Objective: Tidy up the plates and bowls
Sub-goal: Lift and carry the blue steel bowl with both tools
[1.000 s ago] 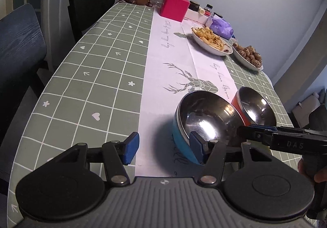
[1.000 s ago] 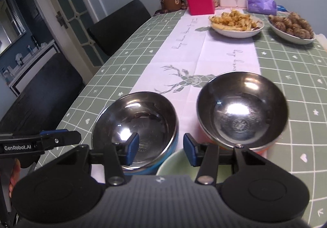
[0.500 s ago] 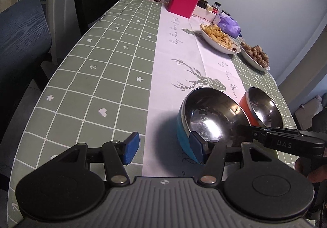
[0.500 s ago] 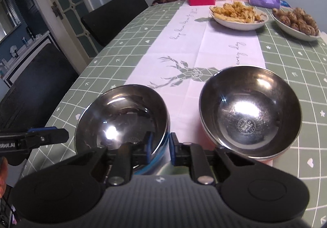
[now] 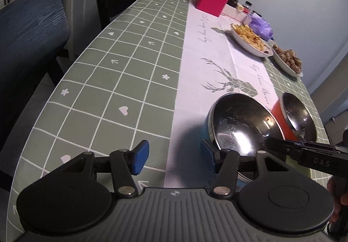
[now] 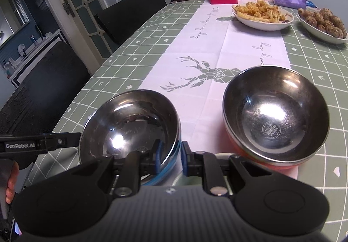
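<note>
Steel-lined blue bowl (image 6: 130, 129) sits on the table (image 5: 121, 81) beside the orange bowl (image 6: 276, 118); right gripper (image 6: 170, 156), jaws just reopening slightly, straddles its near rim; left gripper (image 5: 174, 157) released alongside

Home dining room: laid table (image 6: 134, 50).

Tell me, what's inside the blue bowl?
The blue bowl holds no food; only one pad of the right tongs reaches inside, gripping its rim. Its near bottom is hidden.

Worktop (image 5: 134, 72) viewed lengthwise from near end, low and close, by both wrist cameras; blue bowl (image 5: 237, 124) (image 6: 130, 124) shared.
</note>
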Available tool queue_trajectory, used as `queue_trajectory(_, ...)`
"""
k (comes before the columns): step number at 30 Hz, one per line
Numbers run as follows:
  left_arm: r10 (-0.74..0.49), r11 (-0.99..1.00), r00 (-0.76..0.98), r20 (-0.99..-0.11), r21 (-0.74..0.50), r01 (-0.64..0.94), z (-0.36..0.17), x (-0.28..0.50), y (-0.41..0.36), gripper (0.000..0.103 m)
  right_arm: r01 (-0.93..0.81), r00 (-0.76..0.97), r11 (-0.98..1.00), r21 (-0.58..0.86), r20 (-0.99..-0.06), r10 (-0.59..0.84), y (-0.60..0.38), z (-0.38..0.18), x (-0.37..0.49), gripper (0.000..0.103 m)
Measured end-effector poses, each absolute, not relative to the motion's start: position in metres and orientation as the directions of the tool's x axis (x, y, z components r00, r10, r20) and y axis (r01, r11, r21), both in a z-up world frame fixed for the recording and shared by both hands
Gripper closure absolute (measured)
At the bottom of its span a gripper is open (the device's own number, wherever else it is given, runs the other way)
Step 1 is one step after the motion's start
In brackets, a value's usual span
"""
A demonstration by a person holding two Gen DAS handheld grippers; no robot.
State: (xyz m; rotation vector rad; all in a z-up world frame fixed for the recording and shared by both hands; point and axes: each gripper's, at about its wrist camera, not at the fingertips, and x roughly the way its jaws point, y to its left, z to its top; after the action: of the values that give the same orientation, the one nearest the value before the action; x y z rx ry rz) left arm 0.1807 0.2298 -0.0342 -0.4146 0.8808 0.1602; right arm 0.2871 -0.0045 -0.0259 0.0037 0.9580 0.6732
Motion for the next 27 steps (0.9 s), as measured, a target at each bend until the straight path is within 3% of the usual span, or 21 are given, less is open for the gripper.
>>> queue_trajectory(12, -0.107, 0.863, 0.722, -0.684, -0.424, -0.274, -0.019, 0.179, 0.227, 0.041, -0.524, 0.389, 0.799, 0.296, -0.751, 0.533, -0.004, -0.028, 0.287, 0.081)
queue_trajectory(20, -0.111, 0.898, 0.687, -0.718, -0.368, -0.24, -0.028, 0.187, 0.208, 0.067, -0.531, 0.384, 0.793, 0.298, -0.749, 0.539, -0.004, -0.029, 0.283, 0.083)
queue_trajectory(27, -0.094, 0.919, 0.679, -0.728, -0.326, -0.222, -0.028, 0.188, 0.2, 0.079, -0.517, 0.39, 0.799, 0.307, -0.746, 0.539, -0.005, -0.028, 0.281, 0.087)
